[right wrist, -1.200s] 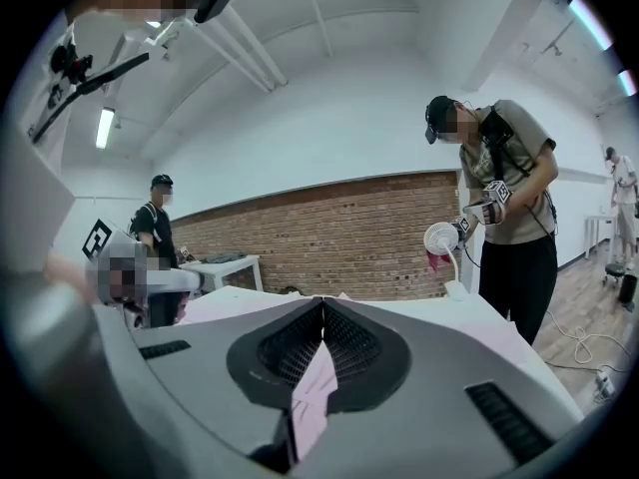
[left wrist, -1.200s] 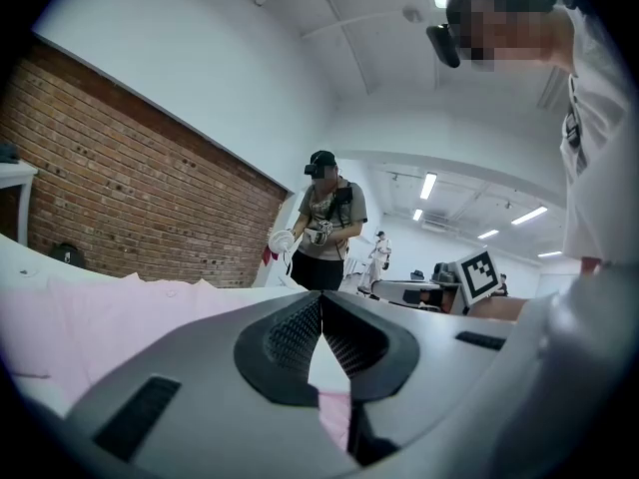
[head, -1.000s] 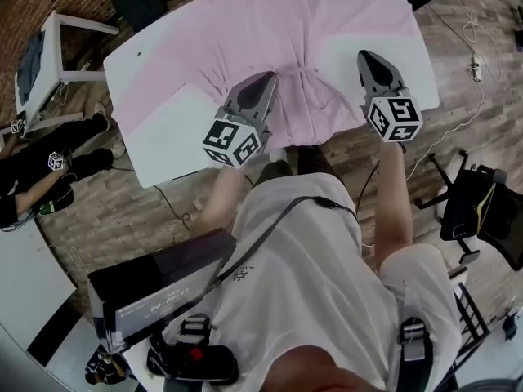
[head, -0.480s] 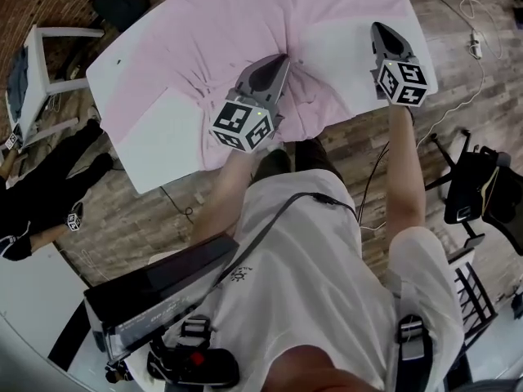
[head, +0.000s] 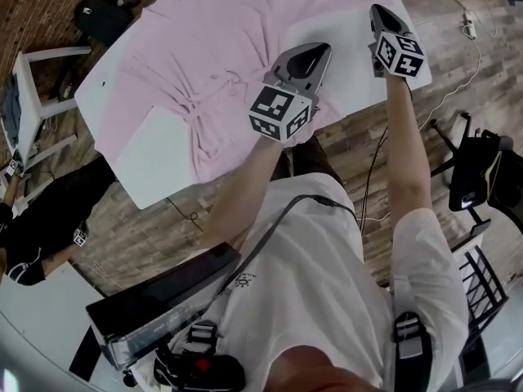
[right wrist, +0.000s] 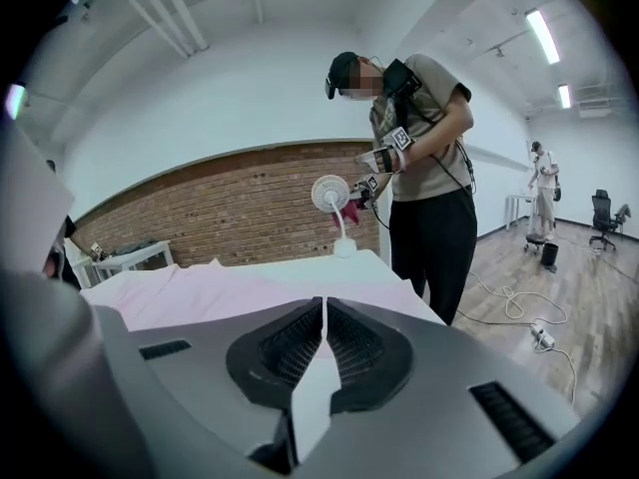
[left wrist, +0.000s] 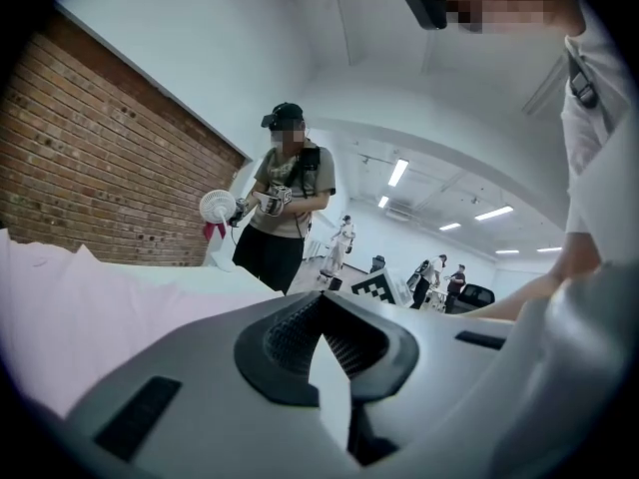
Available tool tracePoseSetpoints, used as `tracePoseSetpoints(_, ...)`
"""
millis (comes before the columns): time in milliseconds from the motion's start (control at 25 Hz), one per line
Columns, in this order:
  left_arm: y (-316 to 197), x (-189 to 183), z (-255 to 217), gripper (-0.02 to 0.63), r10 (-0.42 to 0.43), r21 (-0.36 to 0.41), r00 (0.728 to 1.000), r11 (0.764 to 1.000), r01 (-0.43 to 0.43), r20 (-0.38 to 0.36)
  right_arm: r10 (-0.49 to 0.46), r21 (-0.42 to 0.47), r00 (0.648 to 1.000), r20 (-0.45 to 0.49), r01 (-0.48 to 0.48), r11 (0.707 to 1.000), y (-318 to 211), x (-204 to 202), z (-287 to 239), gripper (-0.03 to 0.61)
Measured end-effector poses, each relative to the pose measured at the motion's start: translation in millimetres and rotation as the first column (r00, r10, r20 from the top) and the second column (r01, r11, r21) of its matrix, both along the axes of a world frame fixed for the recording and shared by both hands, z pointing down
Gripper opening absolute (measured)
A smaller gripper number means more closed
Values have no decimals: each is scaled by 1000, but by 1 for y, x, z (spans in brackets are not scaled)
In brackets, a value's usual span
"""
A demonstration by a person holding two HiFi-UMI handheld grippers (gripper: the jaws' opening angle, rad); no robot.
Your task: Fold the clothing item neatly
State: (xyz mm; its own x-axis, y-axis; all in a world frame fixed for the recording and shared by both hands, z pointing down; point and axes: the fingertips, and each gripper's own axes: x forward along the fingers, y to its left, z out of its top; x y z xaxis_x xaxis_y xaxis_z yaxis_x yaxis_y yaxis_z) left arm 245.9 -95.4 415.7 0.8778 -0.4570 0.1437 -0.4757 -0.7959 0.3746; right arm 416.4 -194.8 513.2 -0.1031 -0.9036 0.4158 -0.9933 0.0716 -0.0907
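Since the left gripper (left wrist: 321, 305) shows its ribbed pads pressed together with nothing caught between them, and the right gripper (right wrist: 325, 309) shows the same, we read both as closed and empty. In the head view the left one sits at top centre, over a bare white patch of the worktop (head: 347, 43), close beside the right-hand edge of the pink garment (head: 204, 31). The right one is at the upper right, near the worktop's corner, with that bare patch between the two. More pink cloth lies above it toward the top edge.

The garment covers most of the worktop, running from the lower left of the frame to the top right. A bunched ridge of folds (head: 208, 109) sits left of the left gripper. So the cloth lies leftward and upward from both grippers, and the left is plainly nearer to the gathered part.

We judge the folding unfinished, as the cloth is rumpled and not squared. The next grasp would call for opening the jaws and reaching left to an edge. If we seize only one layer, the ridge may drag along.
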Motion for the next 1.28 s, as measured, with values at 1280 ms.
tracePoseSetpoints(1280, -18, 43, 37, 2, 24, -60, 999, 998, -22, 39, 206, -335, 968, -147, -244, 910, -44, 121, 99, 123)
